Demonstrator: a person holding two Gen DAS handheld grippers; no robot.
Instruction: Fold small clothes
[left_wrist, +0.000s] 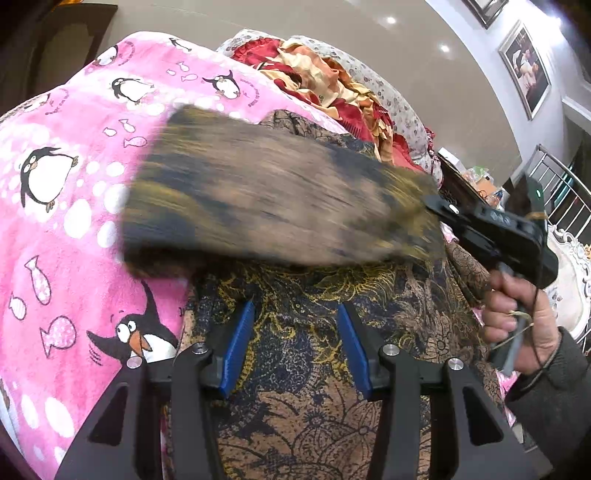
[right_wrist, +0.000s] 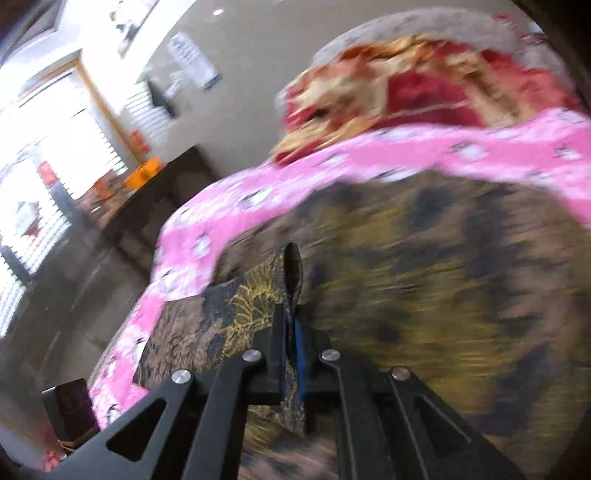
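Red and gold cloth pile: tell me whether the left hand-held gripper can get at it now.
Probably not directly: the raised flap of the brown patterned garment hangs between the left hand-held gripper and the red and gold cloth pile.

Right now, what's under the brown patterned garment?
The pink penguin blanket shows around the garment, so it lies on that. What is beneath the blanket is covered.

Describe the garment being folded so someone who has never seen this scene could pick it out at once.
Start from the pink penguin-print blanket that covers the surface. On it lies the brown garment, with a dark blue and yellow floral pattern; the right gripper is shut on its edge and lifts a flap. The red and cream clothes pile behind it is brighter and crumpled.
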